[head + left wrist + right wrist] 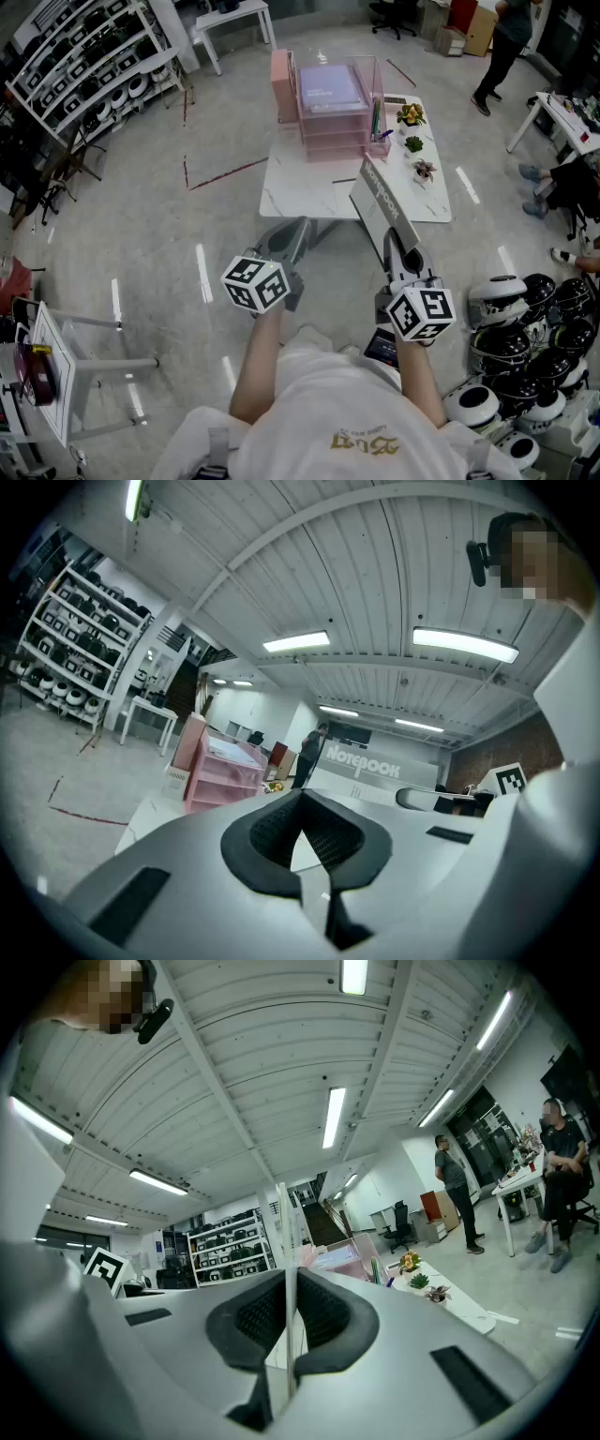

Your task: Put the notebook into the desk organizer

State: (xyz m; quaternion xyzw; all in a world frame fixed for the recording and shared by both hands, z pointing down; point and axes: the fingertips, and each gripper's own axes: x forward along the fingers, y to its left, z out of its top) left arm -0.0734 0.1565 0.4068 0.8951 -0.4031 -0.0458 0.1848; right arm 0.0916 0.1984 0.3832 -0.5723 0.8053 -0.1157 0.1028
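A grey notebook (378, 199) with white lettering stands on edge over the near side of the white table (309, 192), with my right gripper (394, 242) shut on its lower end. In the right gripper view the notebook (289, 1241) shows as a thin edge clamped between the pads. The pink desk organizer (330, 105) with stacked trays sits at the table's far side, beyond the notebook. My left gripper (298, 227) hangs to the notebook's left, short of the table, shut with nothing in it. Its own view shows the notebook (375, 766) and the organizer (223, 769) ahead.
Small potted plants (413, 143) and a pen holder (380, 142) line the table's right side. Helmets (525, 314) lie on the floor at right. Shelving (84, 66) stands at the far left, a white stand (56, 375) near left. A person (502, 42) stands at far right.
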